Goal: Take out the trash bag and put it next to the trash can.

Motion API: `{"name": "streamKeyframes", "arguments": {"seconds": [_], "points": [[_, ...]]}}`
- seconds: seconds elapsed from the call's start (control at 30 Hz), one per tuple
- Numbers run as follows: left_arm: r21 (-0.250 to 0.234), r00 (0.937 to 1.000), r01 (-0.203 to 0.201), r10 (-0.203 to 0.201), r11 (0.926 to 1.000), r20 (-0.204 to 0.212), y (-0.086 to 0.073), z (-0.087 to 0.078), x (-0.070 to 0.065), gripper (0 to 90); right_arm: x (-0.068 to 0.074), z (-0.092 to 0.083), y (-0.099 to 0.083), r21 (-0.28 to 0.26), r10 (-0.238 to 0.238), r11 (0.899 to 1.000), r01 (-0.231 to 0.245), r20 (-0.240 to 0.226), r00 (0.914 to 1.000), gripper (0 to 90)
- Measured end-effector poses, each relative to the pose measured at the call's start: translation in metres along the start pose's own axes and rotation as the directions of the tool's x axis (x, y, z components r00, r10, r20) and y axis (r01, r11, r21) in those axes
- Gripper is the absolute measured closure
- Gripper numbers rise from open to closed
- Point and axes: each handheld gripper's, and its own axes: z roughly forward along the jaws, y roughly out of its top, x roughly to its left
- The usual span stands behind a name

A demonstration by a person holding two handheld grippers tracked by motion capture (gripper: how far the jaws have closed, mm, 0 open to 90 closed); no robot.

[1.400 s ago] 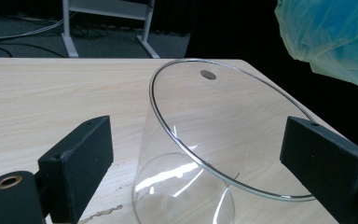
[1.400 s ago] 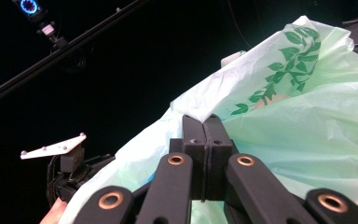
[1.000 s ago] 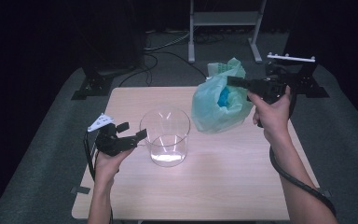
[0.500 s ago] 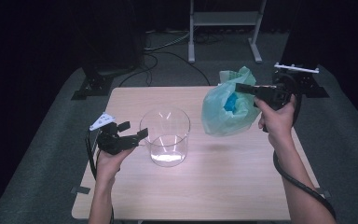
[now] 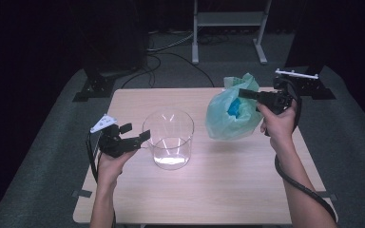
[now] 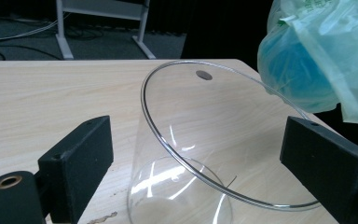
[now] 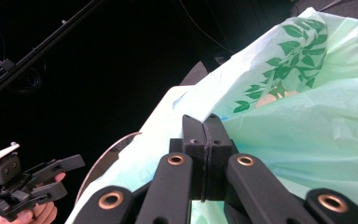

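A clear round container (image 5: 168, 140) stands upright on the wooden table (image 5: 209, 190), left of the middle. My left gripper (image 5: 135, 134) is open just to its left, and its jaws straddle the container's rim (image 6: 205, 140) without touching it. A pale green plastic bag (image 5: 230, 114) with something blue inside hangs above the table to the right of the container. My right gripper (image 5: 244, 93) is shut on the bag's upper edge (image 7: 204, 126). The bag's leaf print (image 7: 284, 70) faces the right gripper view. The bag (image 6: 317, 60) hangs behind the rim in the left gripper view.
A metal stand (image 5: 228, 28) and cables (image 5: 171, 52) lie on the floor behind the table. Dark stand bases sit off the far left corner (image 5: 97, 88) and far right corner (image 5: 313, 85). A dark knot (image 6: 204, 74) marks the tabletop behind the container.
My right gripper has carried the bag a little to the right and nearer to the person, and the bag now hangs freely. The left gripper and the container have not moved.
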Motion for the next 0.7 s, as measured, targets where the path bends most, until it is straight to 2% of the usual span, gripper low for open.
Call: {"name": "streamKeyframes", "arguments": {"seconds": [0.37, 0.7], "points": [[0.001, 1.0000, 0.000, 0.000, 1.0000, -0.001, 0.000, 0.001, -0.002, 8.4, -0.017, 0.015, -0.016, 0.027, 0.020, 0.999, -0.020, 0.007, 0.9998, 90.0], [-0.010, 1.0000, 0.007, -0.007, 0.9999, -0.005, 0.001, -0.003, 0.000, 8.4, -0.026, 0.031, -0.024, 0.039, 0.042, 0.998, -0.042, 0.011, 0.9991, 90.0]]}}
